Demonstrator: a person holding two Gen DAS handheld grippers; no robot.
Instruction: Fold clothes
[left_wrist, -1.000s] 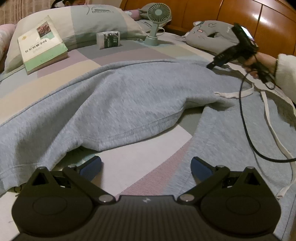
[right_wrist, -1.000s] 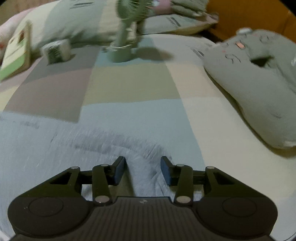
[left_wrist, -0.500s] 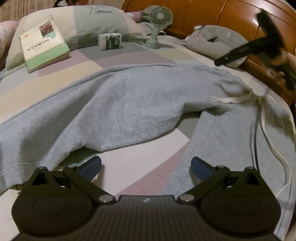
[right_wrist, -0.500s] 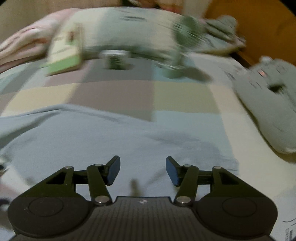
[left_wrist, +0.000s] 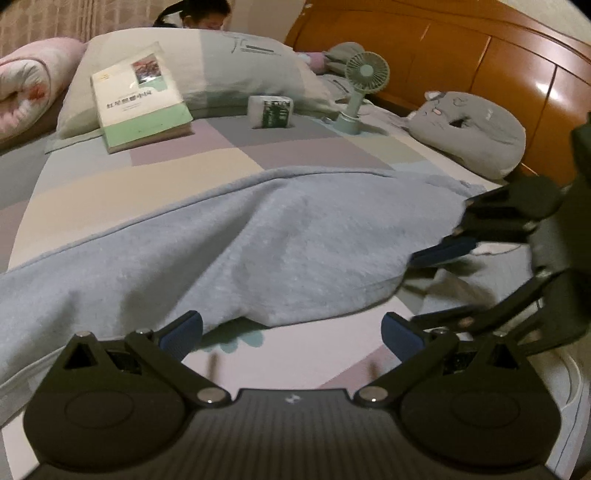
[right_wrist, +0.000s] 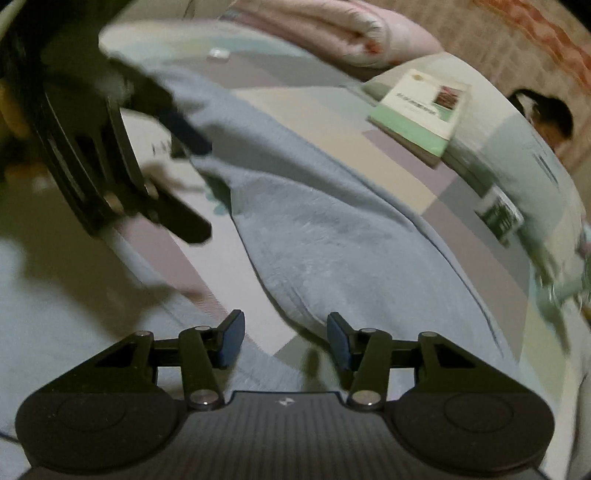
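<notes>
The left hand-held gripper (left_wrist: 291, 332) hangs with jaws wide and empty just above the bed (left_wrist: 317, 350), the grey sweatpants (left_wrist: 258, 251) spreading from its 12 o'clock. The right hand-held gripper (right_wrist: 284, 339), at its 3 o'clock, is half open, jaws closing, nothing between them. A book (left_wrist: 140, 96) leans on the pillow (left_wrist: 236, 62) at 11 o'clock.

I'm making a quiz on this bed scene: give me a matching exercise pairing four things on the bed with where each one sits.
Things:
1. green-and-white paperback book
2. mint handheld fan
3. grey cat-face cushion
4. light grey sweatpants

Places:
A. by the wooden headboard
B. leaning on the pillow
C. spread across the patchwork sheet
D. upright in its stand

Pairs: 1-B, 2-D, 3-A, 4-C
</notes>
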